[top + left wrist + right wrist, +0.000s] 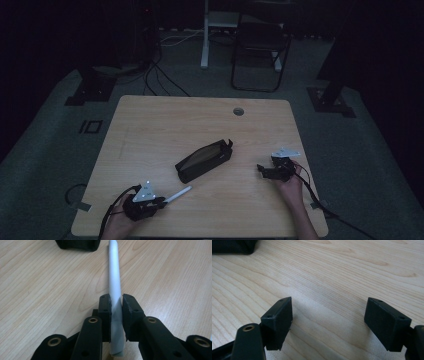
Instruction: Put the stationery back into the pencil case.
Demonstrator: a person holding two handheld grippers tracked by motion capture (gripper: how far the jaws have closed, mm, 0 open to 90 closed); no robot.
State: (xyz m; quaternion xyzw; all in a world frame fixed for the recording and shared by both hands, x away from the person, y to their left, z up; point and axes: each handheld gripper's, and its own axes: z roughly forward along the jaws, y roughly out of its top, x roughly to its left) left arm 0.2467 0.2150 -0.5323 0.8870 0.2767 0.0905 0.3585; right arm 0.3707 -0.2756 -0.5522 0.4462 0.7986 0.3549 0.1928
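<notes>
Left gripper [116, 312]: matte black jaws with brass-coloured rivets, clenched on a white marker pen [115, 287], smooth and cylindrical. Pads press both sides of the barrel near its rear end; the rest runs straight ahead of the jaws, low over the light wood-grain tabletop [45, 290]. Beyond the pen tip, ahead of the jaws, lies a black fabric pencil case [204, 160], oblong and soft-sided, its top open.

Right gripper [328, 323]: jaws spread wide, holding nothing, square black pads over bare wood. The case lies ahead of it and to its left, well apart
</notes>
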